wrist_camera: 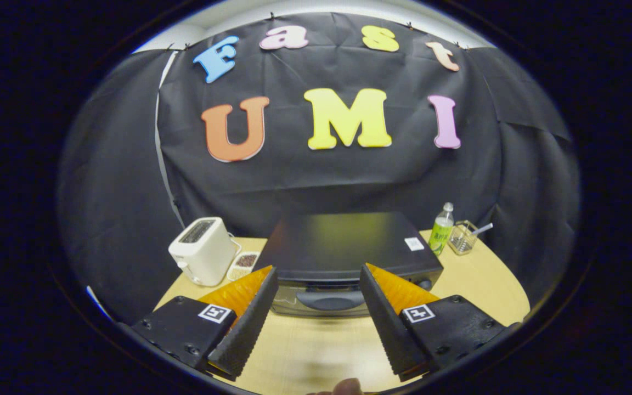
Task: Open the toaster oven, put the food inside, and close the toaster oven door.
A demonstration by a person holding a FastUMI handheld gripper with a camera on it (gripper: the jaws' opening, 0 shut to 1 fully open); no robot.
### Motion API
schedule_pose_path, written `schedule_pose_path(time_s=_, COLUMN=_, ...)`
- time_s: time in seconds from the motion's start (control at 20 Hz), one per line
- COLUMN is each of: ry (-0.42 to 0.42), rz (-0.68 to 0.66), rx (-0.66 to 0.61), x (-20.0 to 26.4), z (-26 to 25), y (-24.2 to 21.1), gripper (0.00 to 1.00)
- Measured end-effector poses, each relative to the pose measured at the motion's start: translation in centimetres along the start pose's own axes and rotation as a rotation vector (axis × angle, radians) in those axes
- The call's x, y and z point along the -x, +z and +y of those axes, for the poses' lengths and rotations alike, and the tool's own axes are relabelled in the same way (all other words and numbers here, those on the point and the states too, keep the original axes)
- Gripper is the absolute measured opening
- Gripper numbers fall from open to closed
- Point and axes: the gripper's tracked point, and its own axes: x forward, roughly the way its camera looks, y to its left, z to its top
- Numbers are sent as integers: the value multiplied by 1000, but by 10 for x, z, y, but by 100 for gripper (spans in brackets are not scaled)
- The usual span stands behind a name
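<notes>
A black toaster oven [349, 247] stands on the wooden table [486, 285], just beyond my fingers, seen from above its front. Its glass door with a dark handle [329, 300] is closed and shows between the two fingers. My gripper [319, 277] is open, held above the table in front of the oven, with nothing between the fingers. A small white dish of brown food [244, 263] lies to the left of the oven, next to a white pop-up toaster [203, 249].
A clear bottle with a green label [441, 230] and a clear container holding a utensil [464, 237] stand behind the oven on its right. A fingertip [346, 387] shows at the near edge, below the fingers.
</notes>
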Motion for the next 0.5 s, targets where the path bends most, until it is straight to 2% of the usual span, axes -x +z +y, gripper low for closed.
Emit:
schedule_pose_path(time_s=0.3, ry=-2, rz=-145, rx=-55, x=67, z=2, y=72, gripper=99)
schedule_pose_path(time_s=0.5, ry=-30, rz=-208, rx=-80, x=110, z=2, y=95, gripper=100)
